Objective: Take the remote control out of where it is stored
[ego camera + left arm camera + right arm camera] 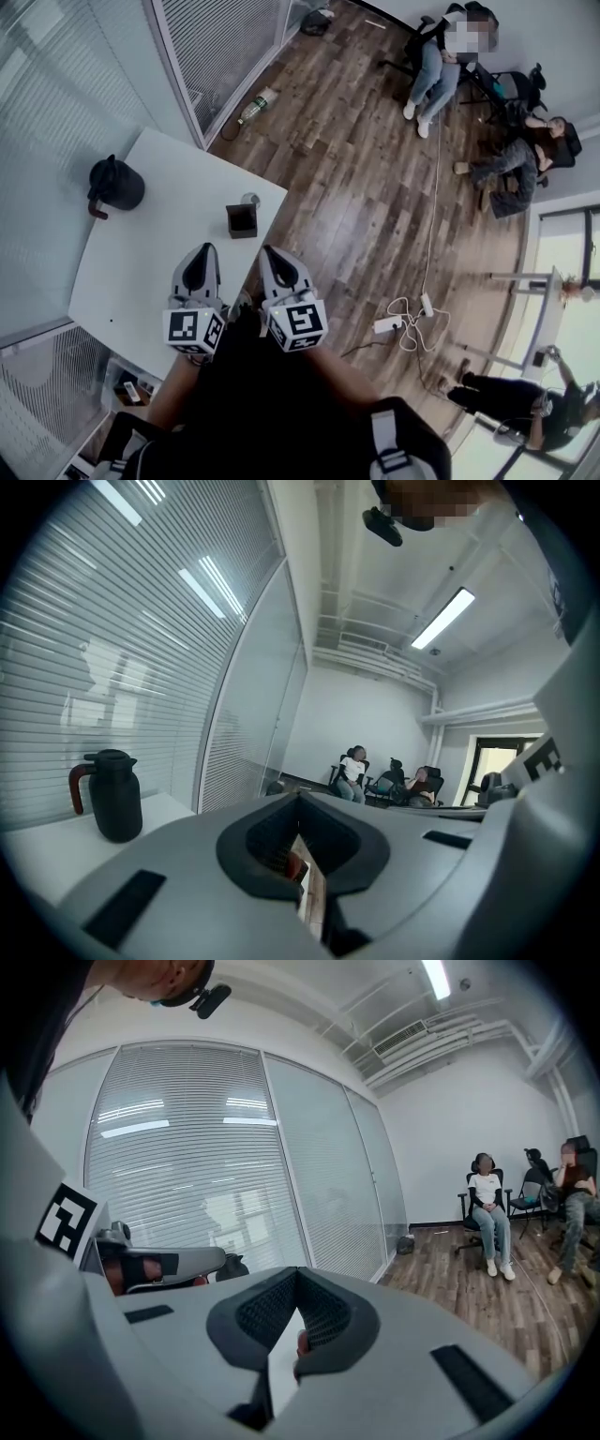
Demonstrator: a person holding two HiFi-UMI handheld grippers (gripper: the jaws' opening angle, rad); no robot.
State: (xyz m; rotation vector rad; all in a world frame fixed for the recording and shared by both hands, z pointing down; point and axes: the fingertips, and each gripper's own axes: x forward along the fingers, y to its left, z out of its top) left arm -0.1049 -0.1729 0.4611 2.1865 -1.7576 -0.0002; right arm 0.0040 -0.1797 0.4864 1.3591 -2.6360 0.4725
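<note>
A small dark brown holder stands near the right edge of the white table. A grey end shows at its far rim; I cannot tell whether that is the remote control. My left gripper and right gripper hover side by side just short of the holder, both shut with nothing in them. In the left gripper view the jaw tips meet, and a sliver of the brown holder shows in the gap below them. The right gripper's jaws are likewise pressed together.
A black jug with a brown handle stands at the table's far left. Glass walls with blinds run behind the table. On the wood floor lie a bottle and a power strip with cables. People sit on chairs across the room.
</note>
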